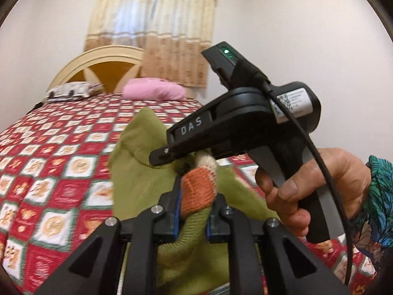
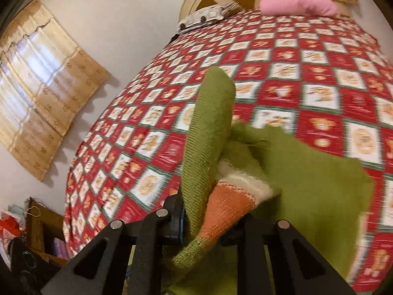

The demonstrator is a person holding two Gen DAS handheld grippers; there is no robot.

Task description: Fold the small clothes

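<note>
Spanning both views, bed serves as work surface. Green knit garment held aloft above it, likely to shake flat before folding. Left gripper clamped on orange-striped band; right gripper likewise pinching cloth.

A big bed is covered by a red and white checked bedspread with little bear pictures in the squares. At the far end a pink pillow and a black and white pillow lie near the curved yellow headboard. Tan curtains hang on the white wall.
</note>
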